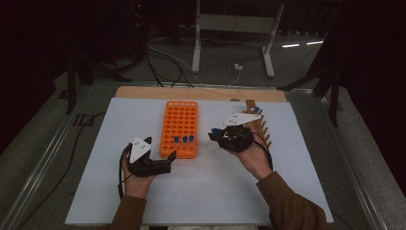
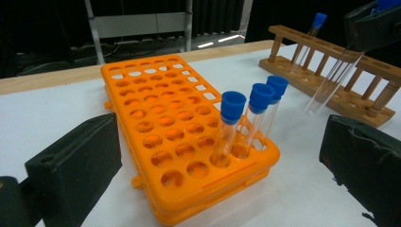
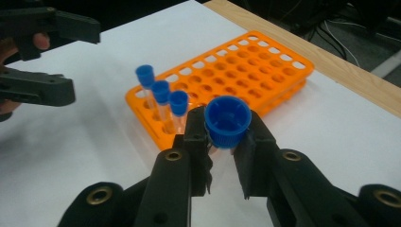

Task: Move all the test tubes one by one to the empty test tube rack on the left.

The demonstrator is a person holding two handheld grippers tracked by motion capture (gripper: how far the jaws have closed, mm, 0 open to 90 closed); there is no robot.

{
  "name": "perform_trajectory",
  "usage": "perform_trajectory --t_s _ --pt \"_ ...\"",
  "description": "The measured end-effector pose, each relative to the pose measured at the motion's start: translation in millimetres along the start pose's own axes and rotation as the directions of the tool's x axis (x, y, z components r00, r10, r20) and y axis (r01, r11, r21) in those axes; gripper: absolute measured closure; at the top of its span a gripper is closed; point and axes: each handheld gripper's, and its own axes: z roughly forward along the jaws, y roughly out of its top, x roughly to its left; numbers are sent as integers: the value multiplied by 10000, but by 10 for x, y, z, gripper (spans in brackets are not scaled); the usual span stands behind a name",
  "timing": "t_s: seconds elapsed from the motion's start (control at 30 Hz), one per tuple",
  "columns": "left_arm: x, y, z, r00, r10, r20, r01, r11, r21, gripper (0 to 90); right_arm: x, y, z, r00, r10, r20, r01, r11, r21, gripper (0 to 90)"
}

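- At the lower left of the high view, the left hand-held gripper is held with its jaws spread wide, nothing between them, just beside the near end of the orange rack.
- Three blue-capped tubes are seen standing upright in the rack's near row, at the centre of the frame.
- Right of centre, a blue-capped test tube is clamped in the right hand-held gripper above the white desk.
- At the right, one tube is seen standing in the wooden rack.

Left tool jaws apart; right tool jaws clamped.
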Motion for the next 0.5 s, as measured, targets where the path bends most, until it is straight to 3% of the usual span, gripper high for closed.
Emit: perform_trajectory --t_s 0.5 --pt "-87 35 30 9989 221 414 -213 9996 -182 12 215 84 69 9977 -315 -600 313 9995 -37 766"
